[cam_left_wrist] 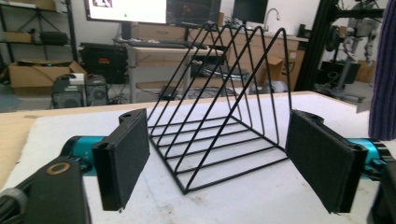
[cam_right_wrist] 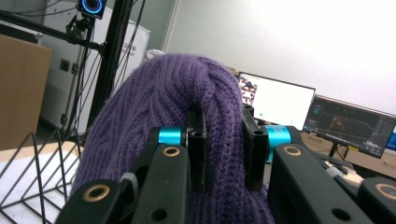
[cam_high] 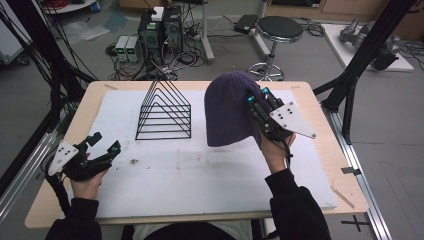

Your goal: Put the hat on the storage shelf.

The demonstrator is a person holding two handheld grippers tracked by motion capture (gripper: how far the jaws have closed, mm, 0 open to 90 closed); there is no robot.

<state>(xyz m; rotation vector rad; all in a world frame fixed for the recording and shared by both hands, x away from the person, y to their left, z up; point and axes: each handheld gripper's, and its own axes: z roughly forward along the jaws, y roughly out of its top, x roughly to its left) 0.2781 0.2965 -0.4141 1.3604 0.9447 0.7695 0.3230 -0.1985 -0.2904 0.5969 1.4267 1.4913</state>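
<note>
— So, biggest first?
— White mat point(cam_high: 200, 185) across a wooden table point(cam_high: 320, 90), filling mid-frame of the high view.
— Next?
— Purple knit beanie point(cam_high: 227, 110), right of centre, lifted, pinched in the right gripper point(cam_high: 256, 96). Black wire rack point(cam_high: 164, 112) just left of it.
— And smallest?
— Left gripper point(cam_high: 105, 142), lower left, jaws spread wide, holding nothing.

Knitted hat point(cam_high: 227, 110), dark purple with vertical ribbing throughout; wire rack point(cam_high: 165, 112), black, on a white mat point(cam_high: 200, 170) covering a pale wood table point(cam_high: 320, 100). Right gripper point(cam_right_wrist: 223, 154) and left gripper point(cam_left_wrist: 224, 163), both black with turquoise collars behind the jaws, brass-coloured rings on the bodies, and a light grey top plate dotted with dark holes. The person's sleeve point(cam_high: 295, 205) is black.
</note>
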